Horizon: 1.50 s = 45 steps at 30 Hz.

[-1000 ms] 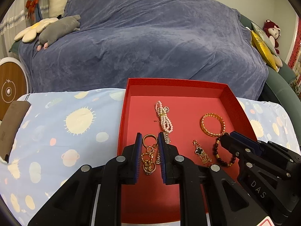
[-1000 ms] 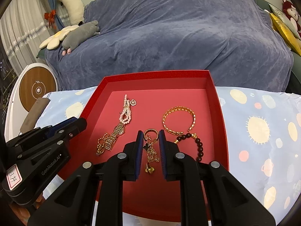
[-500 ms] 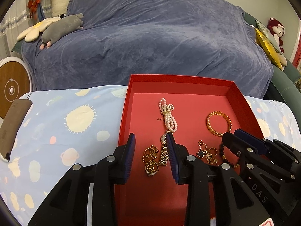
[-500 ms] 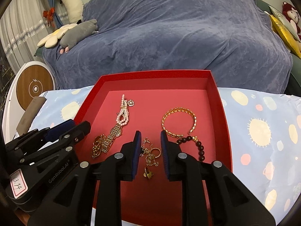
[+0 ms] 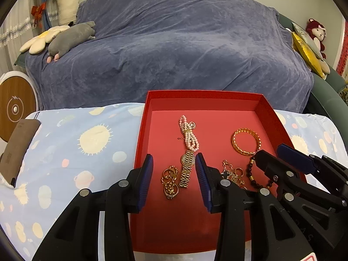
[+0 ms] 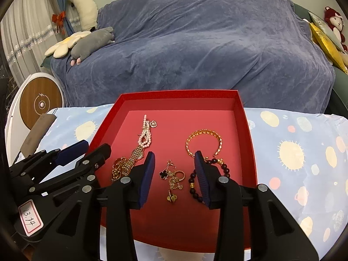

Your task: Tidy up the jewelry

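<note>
Jewelry lies in a shallow red tray on a sun-print cloth — a pearl strand, a gold watch and a heap of gold rings at left, a gold bangle and dark bead bracelet at right. Left gripper gapes wide, empty, around the watch and rings. Right gripper is likewise spread — a clover-charm chain lies between its pads, untouched.

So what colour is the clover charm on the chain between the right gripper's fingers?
Black with a gold rim, clearest in the right wrist view.
</note>
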{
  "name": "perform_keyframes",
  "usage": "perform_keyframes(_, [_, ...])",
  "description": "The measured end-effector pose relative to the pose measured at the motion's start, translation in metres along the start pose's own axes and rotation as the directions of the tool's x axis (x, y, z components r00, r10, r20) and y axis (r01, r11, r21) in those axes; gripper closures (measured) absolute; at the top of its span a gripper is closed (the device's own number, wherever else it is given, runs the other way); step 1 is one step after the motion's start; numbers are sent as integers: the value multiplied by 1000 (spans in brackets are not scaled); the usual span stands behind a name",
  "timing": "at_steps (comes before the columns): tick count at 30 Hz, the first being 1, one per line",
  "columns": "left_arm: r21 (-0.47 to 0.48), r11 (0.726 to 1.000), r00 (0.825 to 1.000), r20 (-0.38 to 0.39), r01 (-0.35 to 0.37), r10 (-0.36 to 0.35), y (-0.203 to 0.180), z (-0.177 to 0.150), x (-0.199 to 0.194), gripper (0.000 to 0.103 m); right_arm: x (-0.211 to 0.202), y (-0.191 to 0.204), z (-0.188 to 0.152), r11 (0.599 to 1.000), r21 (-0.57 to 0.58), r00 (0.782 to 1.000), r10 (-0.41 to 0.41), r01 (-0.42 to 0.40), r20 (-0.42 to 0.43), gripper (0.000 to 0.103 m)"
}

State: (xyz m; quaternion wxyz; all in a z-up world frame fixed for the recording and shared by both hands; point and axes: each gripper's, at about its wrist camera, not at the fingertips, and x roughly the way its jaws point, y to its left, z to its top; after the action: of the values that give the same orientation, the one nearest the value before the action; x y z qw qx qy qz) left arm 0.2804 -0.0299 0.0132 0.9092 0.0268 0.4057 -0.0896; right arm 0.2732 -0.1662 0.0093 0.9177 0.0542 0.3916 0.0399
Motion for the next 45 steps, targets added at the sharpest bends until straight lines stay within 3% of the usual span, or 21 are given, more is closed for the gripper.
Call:
perform_keyframes(7, [-3, 1000, 1000, 14, 2, -2, -7, -8, -21, 64, -26, 0, -10, 1000, 1, 1000, -20, 20, 12, 61])
perform_keyframes(12, [-15, 1000, 999, 34, 8, -8, -10, -17, -42, 51, -47, -12, -24, 999, 50, 1000, -16, 15, 21, 52])
perform_keyframes(21, [30, 1000, 999, 51, 8, -9, -24, -48, -80, 47, -80, -18, -53, 998, 62, 1000, -13, 13, 11, 50])
perform_keyframes(28, [6, 1000, 998, 58, 13, -14, -23, -73, -107, 39, -111, -12, -78, 999, 14, 998, -41, 41, 38, 40])
perform_keyframes(32, [9, 1000, 997, 72, -7, 6, -26, -86, -122, 37, -126, -6, -94, 998, -26, 997, -61, 62, 45, 39])
perform_keyframes(43, [-18, 1000, 998, 65, -10, 11, -31, -119, -145, 35, -149, -10, -130, 999, 17, 998, -51, 50, 26, 39])
perform_keyframes(45, [-20, 1000, 998, 68, -12, 13, -31, -122, -148, 30, -152, -8, -137, 998, 4, 998, -57, 57, 23, 37])
